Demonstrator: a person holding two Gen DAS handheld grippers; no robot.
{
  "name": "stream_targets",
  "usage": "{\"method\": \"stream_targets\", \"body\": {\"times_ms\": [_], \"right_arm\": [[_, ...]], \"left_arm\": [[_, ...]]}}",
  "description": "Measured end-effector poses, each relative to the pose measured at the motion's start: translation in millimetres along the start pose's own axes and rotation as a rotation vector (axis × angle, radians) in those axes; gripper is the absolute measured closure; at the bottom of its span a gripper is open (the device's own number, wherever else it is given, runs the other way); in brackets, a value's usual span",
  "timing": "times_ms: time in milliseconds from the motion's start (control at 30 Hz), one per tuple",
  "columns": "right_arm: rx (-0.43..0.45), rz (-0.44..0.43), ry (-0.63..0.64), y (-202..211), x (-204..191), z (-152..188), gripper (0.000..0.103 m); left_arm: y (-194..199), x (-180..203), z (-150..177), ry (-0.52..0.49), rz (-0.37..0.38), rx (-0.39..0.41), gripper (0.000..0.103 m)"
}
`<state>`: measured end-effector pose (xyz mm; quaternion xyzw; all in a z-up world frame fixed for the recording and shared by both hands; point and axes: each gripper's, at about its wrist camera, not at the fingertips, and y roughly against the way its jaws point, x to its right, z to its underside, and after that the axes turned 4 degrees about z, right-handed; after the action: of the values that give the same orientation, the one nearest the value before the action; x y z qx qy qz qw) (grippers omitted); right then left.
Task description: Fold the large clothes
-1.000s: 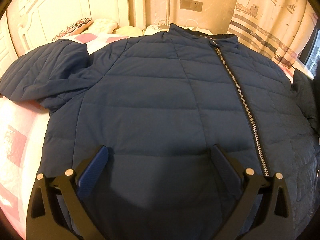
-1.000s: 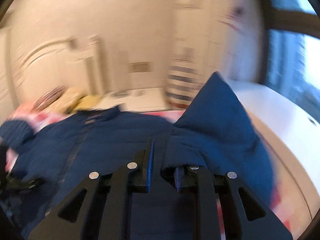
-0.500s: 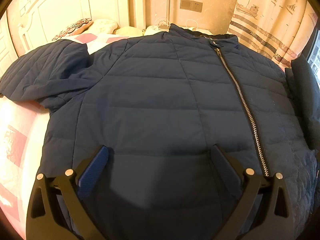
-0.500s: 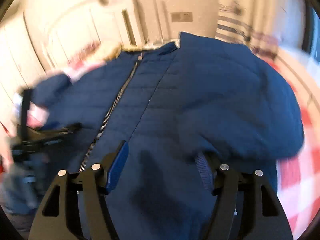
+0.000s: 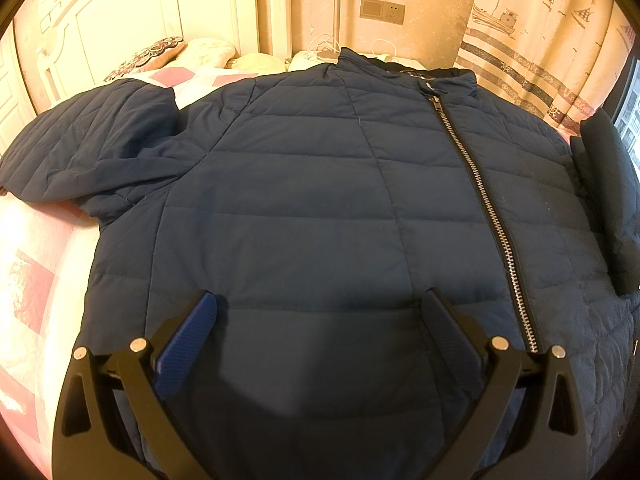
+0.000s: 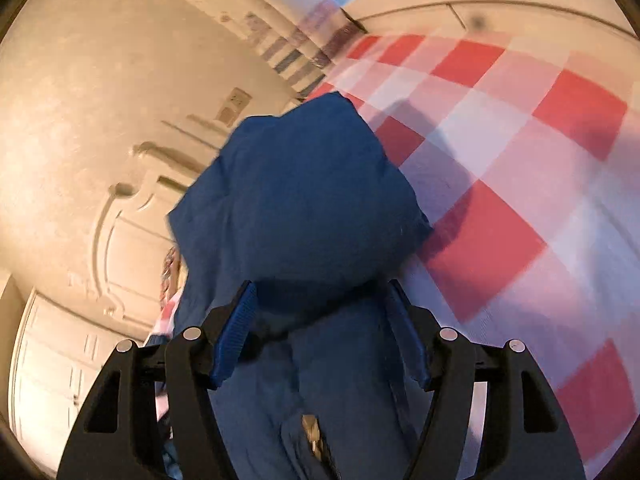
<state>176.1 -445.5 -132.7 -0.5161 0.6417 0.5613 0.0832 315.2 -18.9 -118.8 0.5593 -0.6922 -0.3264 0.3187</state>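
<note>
A navy quilted jacket (image 5: 304, 200) lies front up on the bed, zipped, collar at the far end. Its left sleeve (image 5: 92, 140) is spread out to the left. Its right sleeve (image 5: 612, 196) lies folded in over the right edge of the body. My left gripper (image 5: 320, 320) is open and empty, hovering over the jacket's lower front. My right gripper (image 6: 320, 320) is open, tilted sideways, right over the bunched sleeve (image 6: 300, 200), with fabric between its spread fingers but not clamped.
The bed has a pink and white checked cover (image 5: 28, 280), also seen in the right wrist view (image 6: 520, 160). A white headboard (image 5: 160, 12), pillows (image 5: 152, 54), a wall socket (image 5: 382, 10) and a striped curtain (image 5: 532, 40) stand beyond the jacket.
My right gripper has opened, let go of the right sleeve over the jacket's side, and rolled sideways. The left gripper has not moved.
</note>
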Motion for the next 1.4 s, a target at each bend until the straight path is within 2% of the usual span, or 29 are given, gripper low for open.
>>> {"method": "stream_targets", "body": {"times_ms": [100, 133, 167, 233, 267, 367, 467, 567, 667, 733, 800, 933, 1033, 1100, 1200, 1300, 1400], "right_arm": [[0.058, 0.013, 0.006, -3.3, -8.3, -9.7, 0.041], [0.091, 0.026, 0.031, -2.0, -12.5, -11.3, 0.055], [0.134, 0.04, 0.068, 3.2, -19.7, -10.7, 0.061], [0.241, 0.085, 0.229, 15.7, -53.3, -7.6, 0.074], [0.287, 0.099, 0.343, 21.5, -79.2, -1.7, 0.075], [0.349, 0.108, 0.569, 23.9, -136.1, 17.5, 0.078], [0.396, 0.103, 0.78, 16.1, -196.5, 47.2, 0.078], [0.372, 0.07, 0.929, -8.3, -242.5, 77.8, 0.078], [0.23, 0.009, 1.038, -42.7, -275.0, 111.0, 0.076], [0.111, -0.058, 1.096, -63.9, -287.2, 130.7, 0.069], [0.067, -0.106, 1.1, -61.2, -284.3, 148.9, 0.064], [0.119, -0.101, 1.015, -34.8, -255.7, 130.4, 0.063], [0.169, -0.007, 0.919, -12.5, -213.2, 98.2, 0.063], [0.202, 0.113, 0.85, 0.7, -178.5, 79.3, 0.062], [0.204, 0.217, 0.715, 10.4, -125.2, 57.2, 0.062], [0.212, 0.264, 0.543, 11.3, -75.9, 42.2, 0.062], [0.196, 0.223, 0.381, 9.3, -42.9, 30.4, 0.06]], "left_arm": [[0.1, 0.1, 0.8, -0.001, 0.001, 0.001, 0.002], [0.2, -0.2, 0.3, 0.0, 0.003, 0.001, 0.002], [0.3, -0.7, 0.2, 0.0, 0.006, 0.003, 0.002], [0.8, -2.1, 0.0, 0.004, 0.013, 0.007, 0.002], [1.3, -2.6, 0.4, 0.005, 0.018, 0.009, 0.002], [2.6, -5.7, 0.0, 0.017, 0.038, 0.018, 0.002], [9.8, -17.6, 0.2, 0.07, 0.097, 0.055, 0.002], [16.3, -39.0, 0.1, 0.174, 0.171, 0.094, 0.002], [22.4, -60.9, 1.2, 0.284, 0.21, 0.143, 0.002], [23.8, -72.3, 2.3, 0.342, 0.231, 0.163, 0.002], [23.9, -77.5, 2.7, 0.371, 0.244, 0.171, 0.002], [22.6, -75.0, 0.4, 0.357, 0.241, 0.167, 0.002], [22.3, -75.9, -0.2, 0.357, 0.26, 0.164, 0.002], [22.5, -80.4, 2.1, 0.367, 0.276, 0.166, 0.002], [24.5, -78.2, 0.4, 0.369, 0.32, 0.17, 0.002], [28.5, -57.6, -7.1, 0.313, 0.32, 0.146, 0.002], [20.9, -32.8, -20.3, 0.252, 0.279, 0.098, 0.002]]}}
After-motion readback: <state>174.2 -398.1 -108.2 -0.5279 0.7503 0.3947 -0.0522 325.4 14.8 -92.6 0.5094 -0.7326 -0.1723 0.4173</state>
